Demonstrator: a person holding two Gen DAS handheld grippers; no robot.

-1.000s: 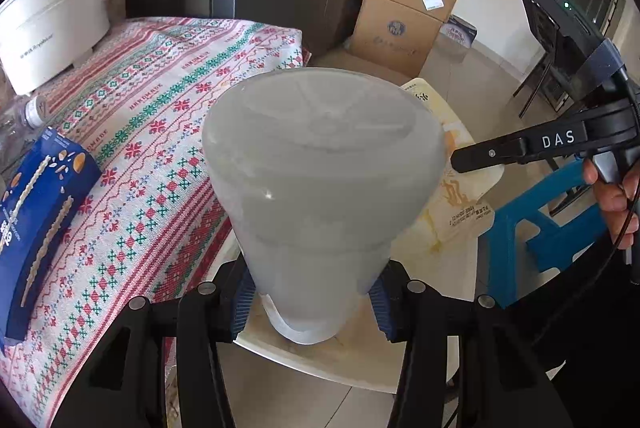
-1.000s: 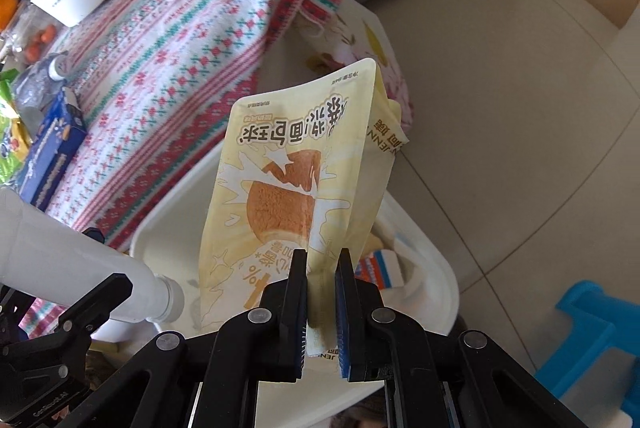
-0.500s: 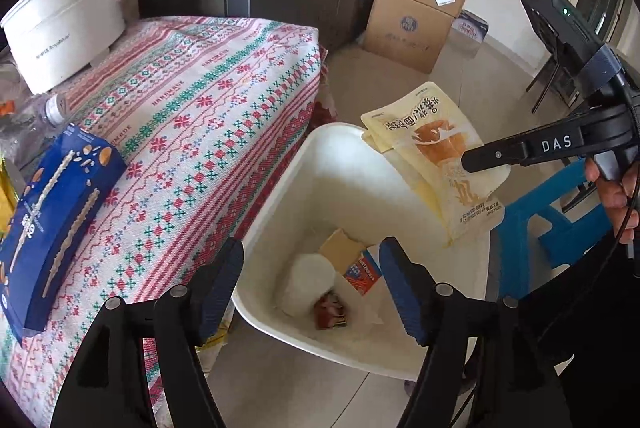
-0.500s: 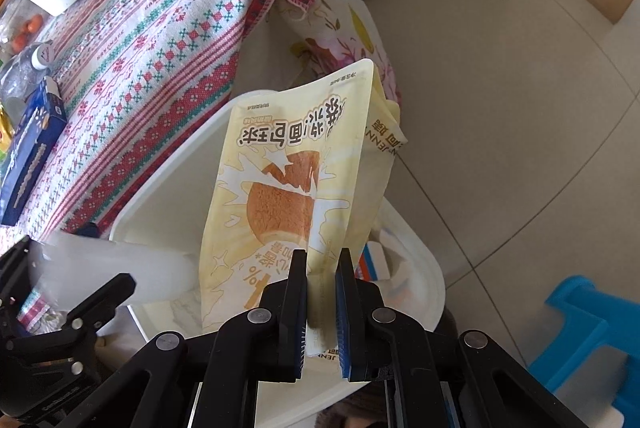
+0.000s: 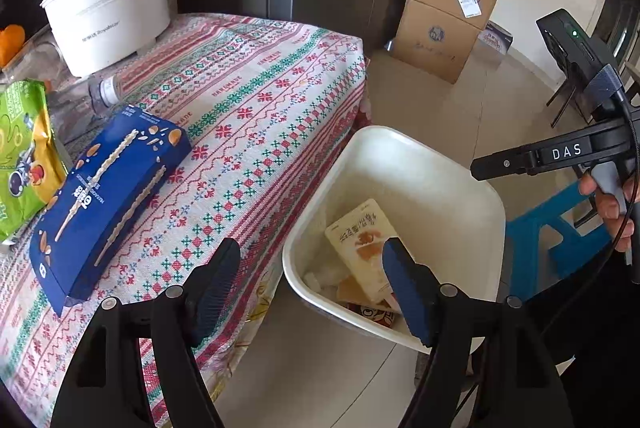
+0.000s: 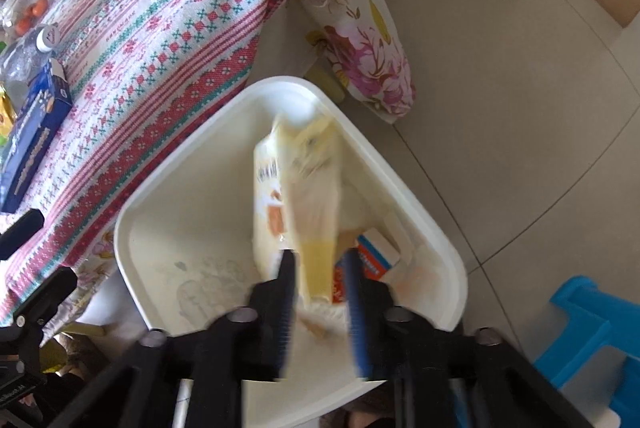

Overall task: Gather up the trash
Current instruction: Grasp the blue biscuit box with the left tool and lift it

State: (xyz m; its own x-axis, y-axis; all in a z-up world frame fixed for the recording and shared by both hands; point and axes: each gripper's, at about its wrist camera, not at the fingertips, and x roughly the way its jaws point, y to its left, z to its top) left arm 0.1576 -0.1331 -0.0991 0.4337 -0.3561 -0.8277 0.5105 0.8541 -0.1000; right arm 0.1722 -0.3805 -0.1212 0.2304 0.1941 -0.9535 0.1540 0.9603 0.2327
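A white trash bin (image 5: 424, 168) stands on the floor beside the table; it also shows in the right wrist view (image 6: 168, 228). A yellow snack bag (image 5: 362, 248) lies inside it, blurred in the right wrist view (image 6: 312, 188), free of the pads. A plastic cup and small wrappers (image 6: 374, 256) lie under it. My left gripper (image 5: 316, 288) is open and empty over the bin's near rim. My right gripper (image 6: 320, 268) is open above the bin, also seen from the left wrist view (image 5: 492, 166).
The table has a patterned cloth (image 5: 248, 96) with a blue box (image 5: 108, 192), a green snack bag (image 5: 20, 156), a plastic bottle (image 5: 80, 104) and a white pot (image 5: 108, 8). Cardboard boxes (image 5: 444, 12) stand behind. A blue stool (image 6: 592, 340) is right of the bin.
My left gripper opened and dropped the plastic cup into the bin. My right gripper then opened and the yellow snack bag fell into the bin.
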